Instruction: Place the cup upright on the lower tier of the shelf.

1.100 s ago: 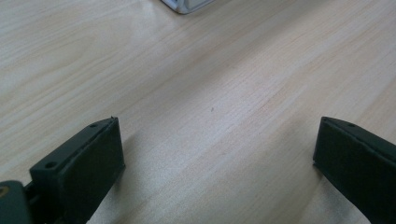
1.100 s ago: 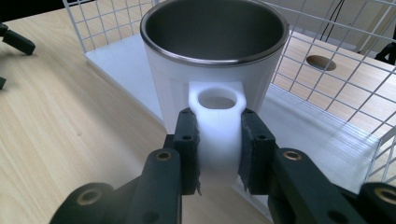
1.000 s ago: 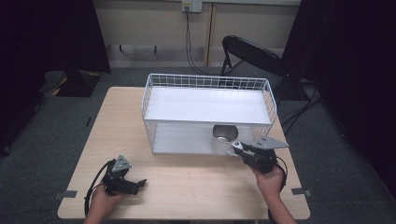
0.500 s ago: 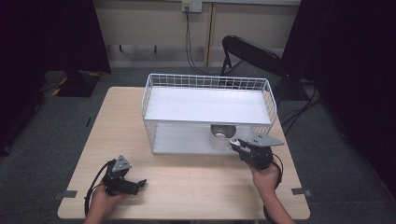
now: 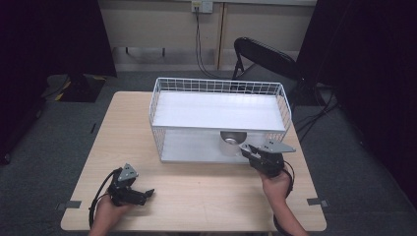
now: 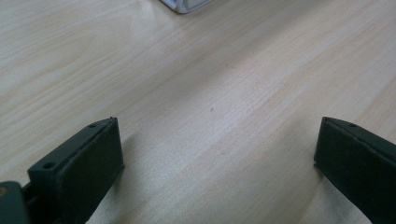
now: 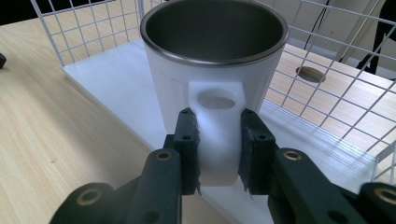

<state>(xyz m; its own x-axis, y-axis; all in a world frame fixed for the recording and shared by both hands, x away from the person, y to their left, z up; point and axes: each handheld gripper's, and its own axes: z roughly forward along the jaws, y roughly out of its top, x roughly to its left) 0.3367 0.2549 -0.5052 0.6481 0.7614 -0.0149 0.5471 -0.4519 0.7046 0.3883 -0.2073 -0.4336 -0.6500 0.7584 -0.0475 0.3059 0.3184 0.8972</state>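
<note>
The mug point(image 7: 212, 70) is clamped by its handle in the right gripper point(image 7: 218, 144) at the rack's point(image 5: 219, 110) lower shelf, apparently being placed, so release seems called for next, while the left gripper point(image 6: 219, 154) is held agape over the table point(image 6: 187, 84).

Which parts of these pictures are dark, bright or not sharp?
High view: the room around the table is very dark, the white shelf bright. Left gripper view: sharp wood grain, soft shadows beside the jaws. Right gripper view: the mug is sharp, its handle glows overexposed.
</note>
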